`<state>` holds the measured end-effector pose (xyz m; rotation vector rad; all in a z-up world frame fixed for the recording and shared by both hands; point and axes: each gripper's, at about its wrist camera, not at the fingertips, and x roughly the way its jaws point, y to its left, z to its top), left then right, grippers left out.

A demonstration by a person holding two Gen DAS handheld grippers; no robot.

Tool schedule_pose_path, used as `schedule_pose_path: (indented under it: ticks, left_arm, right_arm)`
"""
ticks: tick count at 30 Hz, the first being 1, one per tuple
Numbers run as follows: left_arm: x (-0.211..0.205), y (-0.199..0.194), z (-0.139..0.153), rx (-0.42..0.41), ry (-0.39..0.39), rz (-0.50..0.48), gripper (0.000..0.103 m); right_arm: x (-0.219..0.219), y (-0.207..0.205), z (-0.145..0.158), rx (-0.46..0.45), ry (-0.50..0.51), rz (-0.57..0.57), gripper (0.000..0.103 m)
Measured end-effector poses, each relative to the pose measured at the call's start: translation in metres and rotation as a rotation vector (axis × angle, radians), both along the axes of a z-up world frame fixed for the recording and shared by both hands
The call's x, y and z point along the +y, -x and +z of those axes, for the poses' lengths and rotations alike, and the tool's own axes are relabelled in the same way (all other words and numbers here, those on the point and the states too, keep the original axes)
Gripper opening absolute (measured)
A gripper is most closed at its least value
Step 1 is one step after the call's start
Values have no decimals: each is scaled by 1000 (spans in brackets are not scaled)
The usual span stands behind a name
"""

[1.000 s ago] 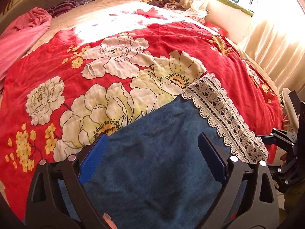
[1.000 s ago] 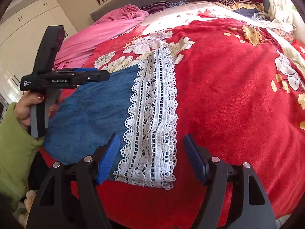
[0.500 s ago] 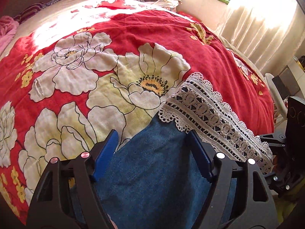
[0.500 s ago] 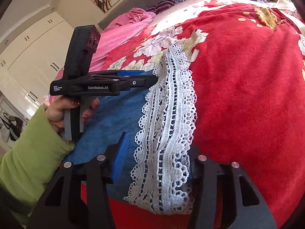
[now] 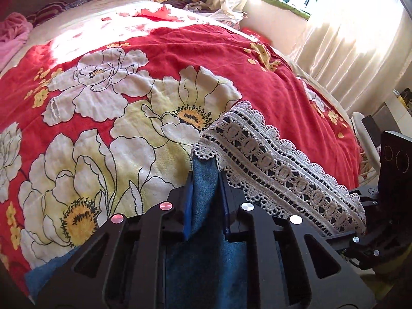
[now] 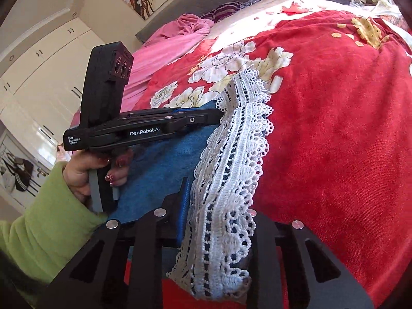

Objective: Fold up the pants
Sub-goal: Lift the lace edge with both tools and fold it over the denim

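Left wrist view: the left gripper point(image 5: 204, 193) has its jaws closing on a raised pinch of blue fabric, the pads narrow and pressing the cloth between them. The blue pants point(image 5: 203, 265) lie at the near edge of the red floral bedspread point(image 5: 257, 77), with the white lace hem point(image 5: 278, 172) running off to the right toward the other tool. No fold is visible in this view; the cloth under the gripper lies in one flat spread.

Right wrist view: the right gripper point(image 6: 219, 206) has its jaws closing too, narrow, with the lace hem bunched between them and draped over the near fingers. The left gripper, held by a hand point(image 6: 90, 172) in a green sleeve point(image 6: 46, 219), bites the far end of the same hem.

Judgement: the task is at its start. Both ends of the hem are being secured; lifting, carrying it over and laying the fold all remain. How much of the pants lies out of frame cannot be told.
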<state>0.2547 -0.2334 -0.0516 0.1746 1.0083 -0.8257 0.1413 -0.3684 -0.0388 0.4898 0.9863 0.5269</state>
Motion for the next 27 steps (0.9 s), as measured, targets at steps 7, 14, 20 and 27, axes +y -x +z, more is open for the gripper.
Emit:
schedule_pose_path:
  ticks: [7, 14, 20, 27]
  left_arm:
    - [32, 10, 28, -21, 128, 51, 8]
    - [90, 22, 51, -48, 241, 144, 8]
    - [143, 26, 47, -54, 255, 244, 8]
    - [199, 27, 31, -37, 178, 431, 10]
  right_arm:
    - [23, -1, 33, -81, 39, 50, 21]
    - [72, -4, 62, -150, 60, 154, 21]
    - [129, -12, 68, -160, 75, 261, 21]
    - [187, -11, 46, -104, 162, 348, 21]
